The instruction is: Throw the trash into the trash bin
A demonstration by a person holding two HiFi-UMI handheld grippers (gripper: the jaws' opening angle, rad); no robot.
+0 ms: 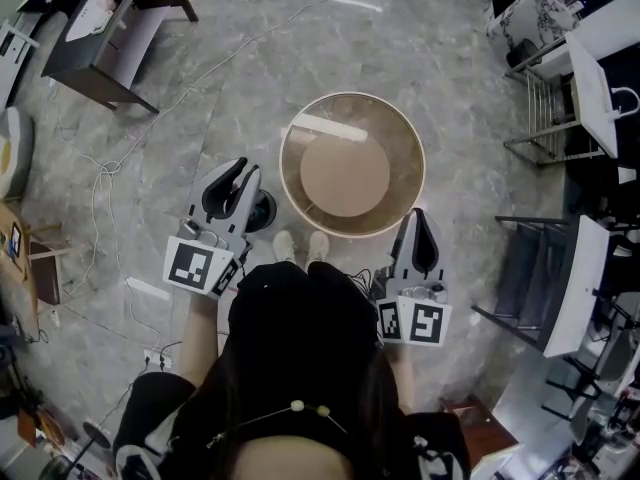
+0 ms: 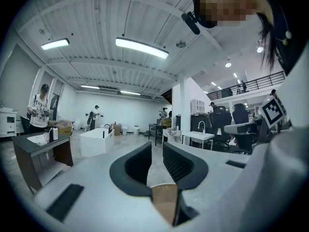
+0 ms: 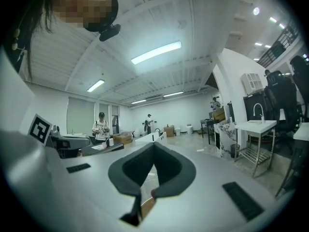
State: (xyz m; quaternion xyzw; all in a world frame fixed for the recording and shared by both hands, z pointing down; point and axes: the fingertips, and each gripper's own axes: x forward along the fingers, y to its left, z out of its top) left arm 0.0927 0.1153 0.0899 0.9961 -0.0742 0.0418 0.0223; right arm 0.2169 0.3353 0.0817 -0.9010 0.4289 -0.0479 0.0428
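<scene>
A round tan trash bin (image 1: 405, 193) stands on the grey floor just ahead of the person's white shoes (image 1: 300, 245). I can make out no loose trash in any view. My left gripper (image 1: 240, 170) hovers at the bin's left side with a narrow gap between its jaws and nothing between them; the left gripper view looks level across the room past its tips (image 2: 157, 151), with a strip of the tan bin (image 2: 164, 202) below. My right gripper (image 1: 418, 218) is at the bin's lower right rim, its jaws shut together (image 3: 153, 146) and empty.
A dark round object (image 1: 264, 209) lies on the floor beside the bin under the left gripper. A dark desk (image 1: 100, 38) stands at the back left, with cables (image 1: 100, 178) trailing over the floor. A wire rack (image 1: 545, 108) and a chair (image 1: 560, 278) crowd the right side.
</scene>
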